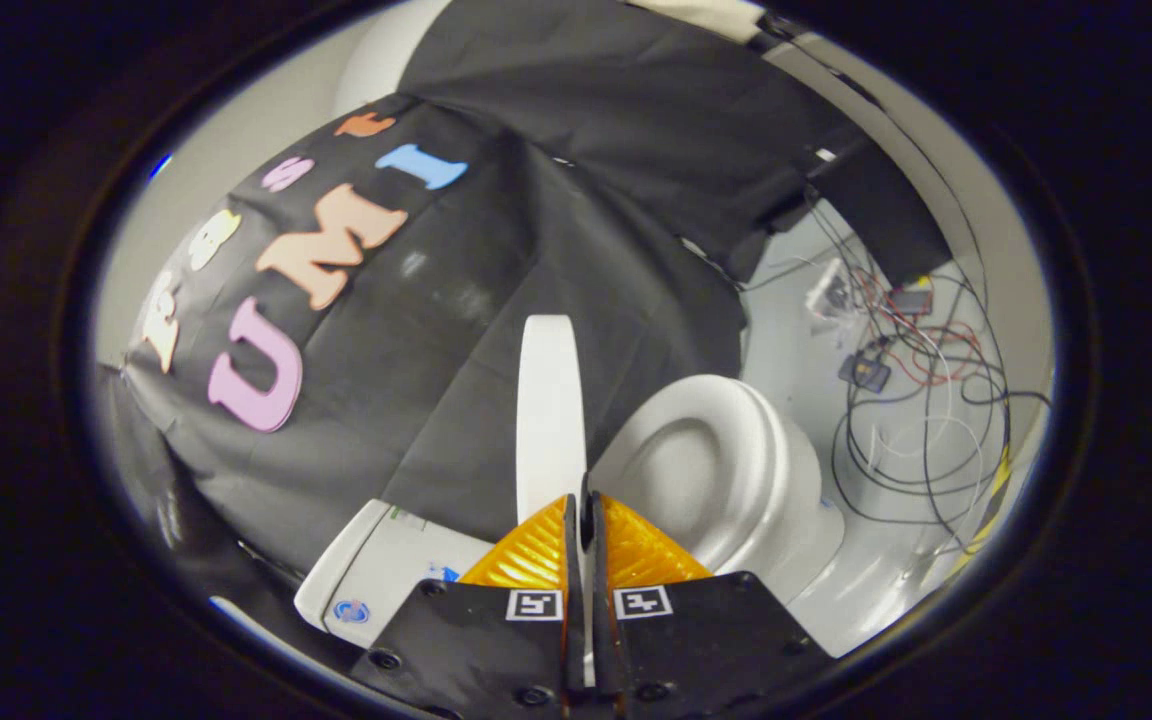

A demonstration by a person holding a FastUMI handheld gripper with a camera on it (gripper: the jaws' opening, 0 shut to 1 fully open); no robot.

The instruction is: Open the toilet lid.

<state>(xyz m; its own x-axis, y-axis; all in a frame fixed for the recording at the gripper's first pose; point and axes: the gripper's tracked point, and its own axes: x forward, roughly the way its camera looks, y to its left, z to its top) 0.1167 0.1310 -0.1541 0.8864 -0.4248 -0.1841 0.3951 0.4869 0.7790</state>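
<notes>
Pinching raised toilet lid (549,410) edge, fingers (536,550) closed; bowl (726,470) alongside.

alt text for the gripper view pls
The gripper is shut on the edge of a raised white toilet lid, which stands upright ahead of the fingers. Beside it are the open toilet seat and a tangle of cables on the floor beyond.

The tool (581,505) sits with its two fingers (536,550) drawn nearly together, a thin slit between them. They pinch the near edge of the raised toilet lid (548,400), one finger pressing on each side of it.
</notes>
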